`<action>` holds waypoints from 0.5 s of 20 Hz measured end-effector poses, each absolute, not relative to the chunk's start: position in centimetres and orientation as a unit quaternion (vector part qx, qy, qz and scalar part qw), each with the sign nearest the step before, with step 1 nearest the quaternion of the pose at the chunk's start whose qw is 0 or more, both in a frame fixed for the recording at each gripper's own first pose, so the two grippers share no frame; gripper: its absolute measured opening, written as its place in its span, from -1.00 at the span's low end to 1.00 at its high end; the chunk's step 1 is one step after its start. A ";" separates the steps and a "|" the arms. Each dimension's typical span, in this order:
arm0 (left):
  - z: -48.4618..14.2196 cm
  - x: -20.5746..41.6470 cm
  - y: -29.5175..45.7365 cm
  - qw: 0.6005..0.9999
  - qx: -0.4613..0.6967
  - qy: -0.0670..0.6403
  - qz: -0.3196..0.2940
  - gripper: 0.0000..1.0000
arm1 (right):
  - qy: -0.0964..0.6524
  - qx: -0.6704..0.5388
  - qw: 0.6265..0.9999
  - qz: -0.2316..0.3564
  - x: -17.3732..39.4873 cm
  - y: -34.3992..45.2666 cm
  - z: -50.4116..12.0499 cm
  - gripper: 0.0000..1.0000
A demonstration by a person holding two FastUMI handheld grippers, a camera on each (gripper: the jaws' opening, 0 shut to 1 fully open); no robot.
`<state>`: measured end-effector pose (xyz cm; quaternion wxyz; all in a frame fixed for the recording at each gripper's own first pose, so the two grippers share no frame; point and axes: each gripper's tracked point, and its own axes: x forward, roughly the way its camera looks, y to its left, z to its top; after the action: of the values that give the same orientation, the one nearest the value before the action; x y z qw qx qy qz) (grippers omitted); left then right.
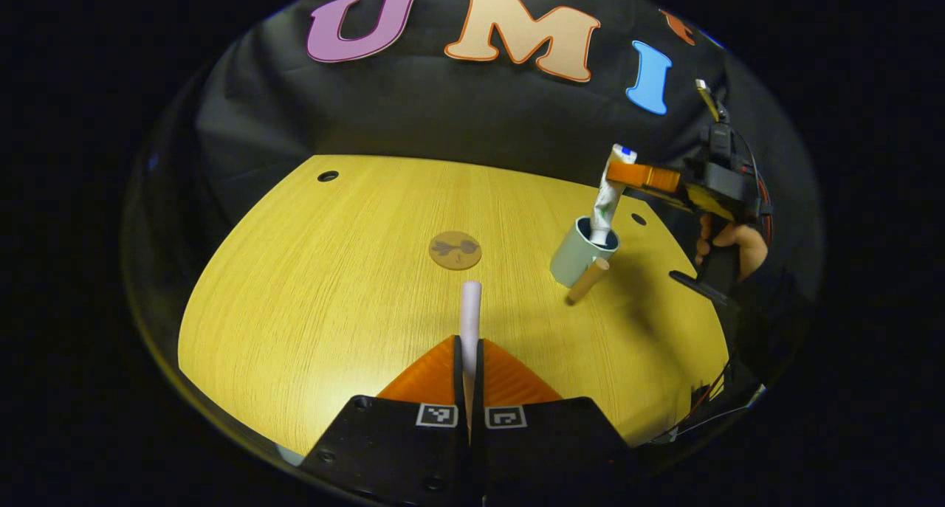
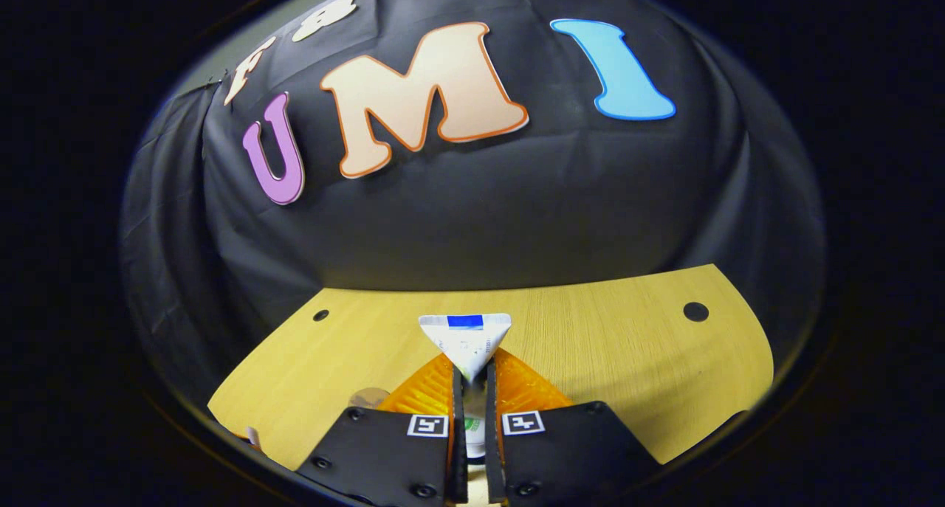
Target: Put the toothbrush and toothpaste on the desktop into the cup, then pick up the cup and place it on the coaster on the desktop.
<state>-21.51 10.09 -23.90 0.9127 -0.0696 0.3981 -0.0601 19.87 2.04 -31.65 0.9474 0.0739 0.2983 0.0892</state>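
My left gripper (image 1: 469, 359) is shut on a white toothbrush (image 1: 470, 306), whose handle sticks out forward over the table. A round brown coaster (image 1: 455, 250) lies just beyond it. To the right stands a pale green cup (image 1: 574, 262) with a wooden handle (image 1: 588, 280). A white toothpaste tube (image 1: 607, 197) stands upright with its lower end inside the cup, and the right gripper (image 1: 633, 176) is shut on its upper part. In the right gripper view the tube's flat crimped end (image 2: 465, 339) rises between my right gripper's (image 2: 472, 380) orange fingers.
The wooden table (image 1: 332, 285) has small dark holes at its far left (image 1: 328, 176) and far right (image 1: 638, 218). A hand (image 1: 731, 243) holds the right gripper at the table's right edge. Part of the coaster (image 2: 367, 398) shows in the right gripper view.
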 end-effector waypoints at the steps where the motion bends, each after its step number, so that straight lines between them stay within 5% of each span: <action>1: -22.6 -21.3 9.9 0.914 -0.068 0.394 -0.060 -1.00 | 0.304 0.067 0.946 0.090 19.9 2.1 -32.4 -0.75; 10: -17.1 -13.1 3.6 0.933 -0.072 0.340 -0.094 -1.00 | 0.366 0.030 0.923 0.114 16.5 2.2 -36.4 -0.54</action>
<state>-13.14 3.64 -17.06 0.9330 -0.0715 0.3400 -0.0936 16.53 2.22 -36.38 0.9233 0.0300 0.3656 0.1143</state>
